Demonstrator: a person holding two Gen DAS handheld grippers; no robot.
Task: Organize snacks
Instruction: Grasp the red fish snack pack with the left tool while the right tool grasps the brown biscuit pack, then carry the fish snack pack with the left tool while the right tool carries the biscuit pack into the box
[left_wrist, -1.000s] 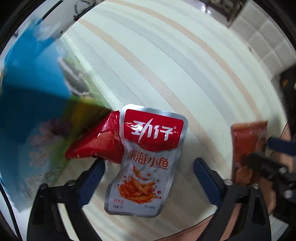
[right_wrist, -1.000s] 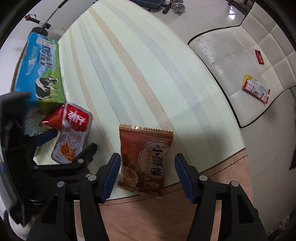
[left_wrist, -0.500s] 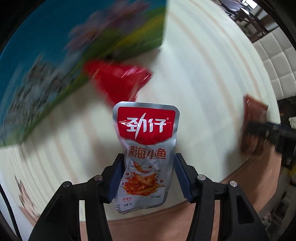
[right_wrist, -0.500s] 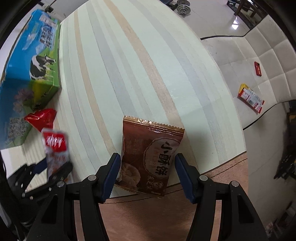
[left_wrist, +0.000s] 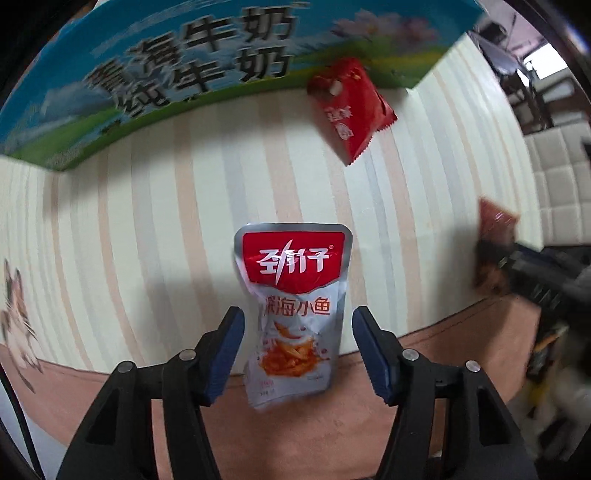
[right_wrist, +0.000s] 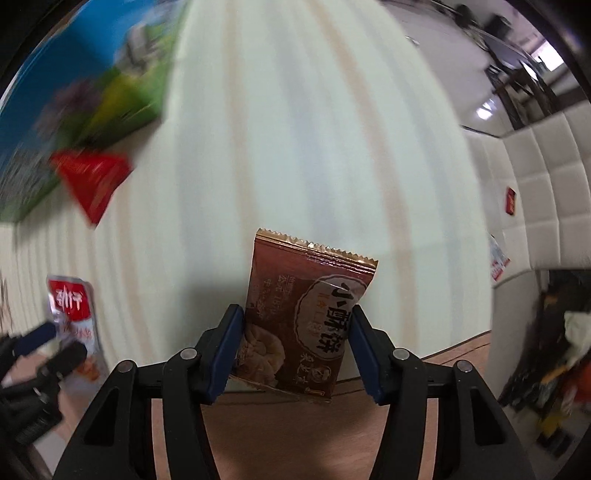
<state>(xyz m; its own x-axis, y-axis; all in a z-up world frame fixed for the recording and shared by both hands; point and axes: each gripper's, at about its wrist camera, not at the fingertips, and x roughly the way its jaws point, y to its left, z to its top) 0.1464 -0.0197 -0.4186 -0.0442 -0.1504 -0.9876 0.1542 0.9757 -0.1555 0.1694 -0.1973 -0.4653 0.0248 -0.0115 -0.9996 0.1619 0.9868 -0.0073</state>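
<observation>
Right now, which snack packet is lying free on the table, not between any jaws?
The red packet beside the milk carton. The silver fish pouch sits between the left jaws, the brown biscuit packet between the right.

Striped counter (left_wrist: 155, 206): wide bare stretch in the middle and toward the far edge, open for passage.

Milk carton (left_wrist: 192, 70) lies along the far left side, a long wall blocking that edge.

Red snack packet (left_wrist: 349, 110) lies against the carton's corner, narrowing the way round it.

Near edge: silver fish-snack pouch (left_wrist: 293, 314) between the left gripper (left_wrist: 297, 354) fingers, gaps on both sides; brown biscuit packet (right_wrist: 306, 314) fills the right gripper (right_wrist: 295, 350) opening, touching both fingers.

The two grippers stand near each other along the near edge; bare counter lies between them.
</observation>
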